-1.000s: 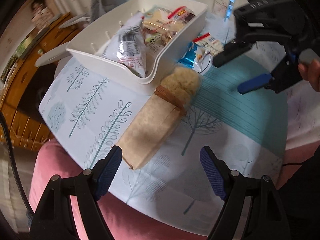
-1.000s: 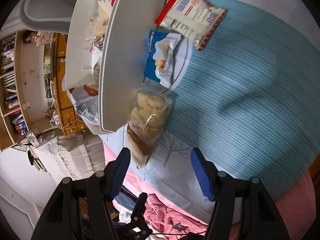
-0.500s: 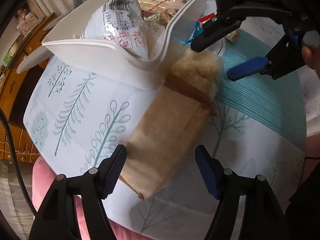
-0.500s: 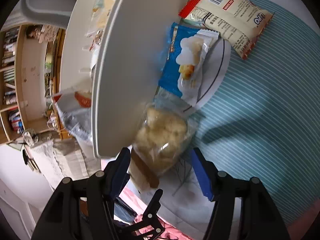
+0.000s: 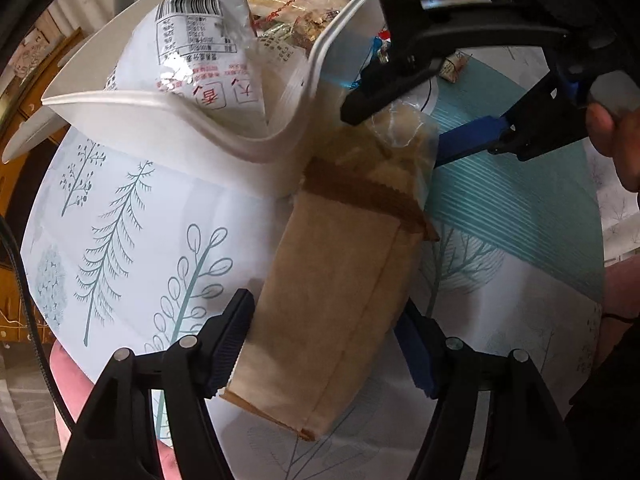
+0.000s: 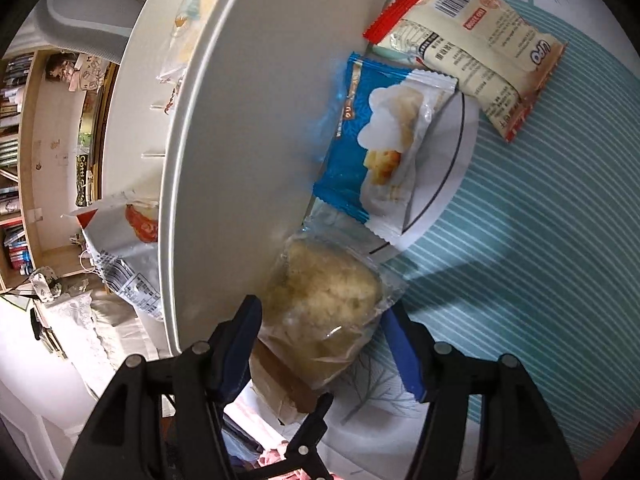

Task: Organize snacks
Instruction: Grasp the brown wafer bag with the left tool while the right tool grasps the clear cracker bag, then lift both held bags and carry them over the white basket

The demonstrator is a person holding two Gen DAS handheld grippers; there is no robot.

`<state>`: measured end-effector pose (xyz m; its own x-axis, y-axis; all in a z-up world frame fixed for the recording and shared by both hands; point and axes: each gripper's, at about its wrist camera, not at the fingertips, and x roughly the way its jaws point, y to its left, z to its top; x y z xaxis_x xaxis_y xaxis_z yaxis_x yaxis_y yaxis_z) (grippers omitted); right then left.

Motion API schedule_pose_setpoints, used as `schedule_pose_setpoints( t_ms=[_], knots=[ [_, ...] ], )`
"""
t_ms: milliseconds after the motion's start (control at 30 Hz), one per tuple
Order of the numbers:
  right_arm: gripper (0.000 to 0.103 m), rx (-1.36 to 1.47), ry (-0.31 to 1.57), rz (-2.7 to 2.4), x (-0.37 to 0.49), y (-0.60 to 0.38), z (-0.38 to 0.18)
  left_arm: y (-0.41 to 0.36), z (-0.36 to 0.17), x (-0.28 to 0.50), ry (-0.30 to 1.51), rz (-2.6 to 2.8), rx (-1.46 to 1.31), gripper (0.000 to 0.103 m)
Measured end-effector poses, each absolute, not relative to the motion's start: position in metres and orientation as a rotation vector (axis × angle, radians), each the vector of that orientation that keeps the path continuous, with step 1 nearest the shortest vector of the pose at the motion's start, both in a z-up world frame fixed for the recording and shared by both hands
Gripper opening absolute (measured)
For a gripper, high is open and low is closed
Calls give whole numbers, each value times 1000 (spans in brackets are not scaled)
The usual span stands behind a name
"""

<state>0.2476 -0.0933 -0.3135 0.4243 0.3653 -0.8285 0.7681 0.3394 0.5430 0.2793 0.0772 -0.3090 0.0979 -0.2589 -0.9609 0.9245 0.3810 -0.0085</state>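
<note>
A long brown paper snack bag [image 5: 340, 280] with a clear end full of pale puffs [image 6: 320, 304] lies on the table beside the white basket [image 5: 160, 120]. My left gripper [image 5: 324, 344] is open, its jaws on either side of the bag's paper end. My right gripper [image 6: 324, 344] is open, its jaws on either side of the clear end; it shows in the left wrist view [image 5: 416, 128]. The basket holds a white chip bag [image 5: 208, 52] and other packets.
A blue-and-white snack packet [image 6: 384, 148] and a cream packet with red ends [image 6: 472, 48] lie on the tablecloth [image 6: 540, 260] next to the basket wall [image 6: 248, 128]. A pink cushion [image 5: 68, 380] sits below the table edge. Shelves stand at far left.
Both grippers moved in toward the brown bag from opposite ends. Their open jaws now flank it; before, they stood well back from it.
</note>
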Motion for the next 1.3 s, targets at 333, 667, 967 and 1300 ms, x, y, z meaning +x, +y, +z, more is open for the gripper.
schedule_pose_setpoints(
  t_ms=[333, 667, 967, 1300],
  knots=[
    [40, 1258, 1182, -351, 235, -99, -317, 76, -311, 278, 1135, -936, 650, 62],
    [33, 1292, 1175, -313, 208, -108, -320, 94, -313, 252, 1242, -740, 487, 60],
    [31, 1287, 1208, -277, 160, -113, -315, 122, -297, 225, 1285, -620, 358, 60],
    [31, 1247, 1129, -202, 128, -128, -272, 118, -243, 206, 1258, -511, 145, 60]
  ],
)
